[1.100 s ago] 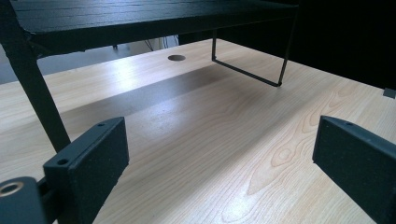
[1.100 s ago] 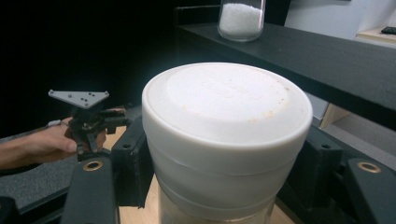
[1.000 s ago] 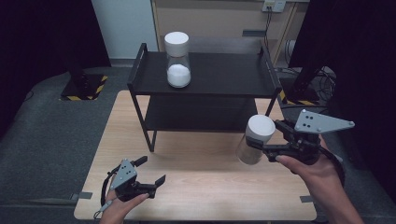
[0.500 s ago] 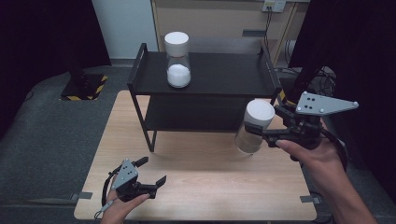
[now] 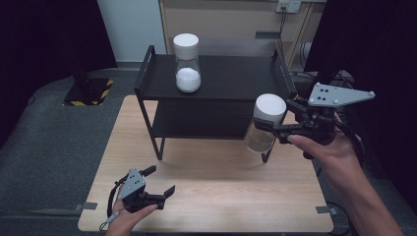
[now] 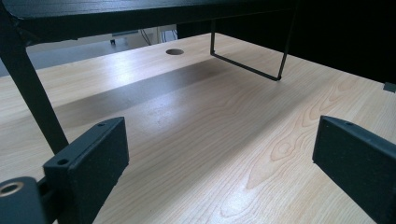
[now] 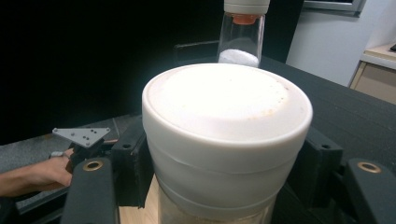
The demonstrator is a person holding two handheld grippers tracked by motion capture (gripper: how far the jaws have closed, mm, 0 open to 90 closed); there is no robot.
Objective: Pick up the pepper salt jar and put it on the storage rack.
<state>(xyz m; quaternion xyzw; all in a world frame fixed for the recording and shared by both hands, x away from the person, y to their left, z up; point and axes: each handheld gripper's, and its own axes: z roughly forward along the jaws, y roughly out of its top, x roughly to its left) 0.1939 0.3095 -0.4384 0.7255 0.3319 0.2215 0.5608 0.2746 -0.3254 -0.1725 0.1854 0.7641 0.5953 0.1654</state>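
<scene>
Fingers of the right gripper (image 5: 269, 129) were closed around the upper part of a clear jar (image 5: 264, 123), just under its white lid (image 7: 227, 122); in the right gripper view the black pads (image 7: 132, 161) pressed the jar from both sides below the lid's rim. We logged this as a firm side grasp, with the jar upright or nearly so.

Location of the jar: held in the air, clear of the bench (image 5: 211, 187), in front of the right end of the black two-tier shelf (image 5: 221, 78) and near the level of its top tier. A second jar of the same kind (image 5: 187, 64) stood on that top tier towards its left, with white powder (image 5: 188, 78) in its lower part.

Handling, as we judged it: the carried jar looked rigid, smooth-walled and probably glass or hard plastic, so slippery and breakable if dropped. A pale fill showed low in it, which would put the weight well below the grip, and the jar could swing or tip if the hold loosened. Taking it just under the lid seemed sound, since the rim gives a ledge against sliding down. Whether the lid was screwed tight we could not tell.

Left gripper (image 5: 152, 184): resting low at the near-left of the bench, fingers spread wide and holding nothing; the left gripper view showed bare wood between them.
</scene>
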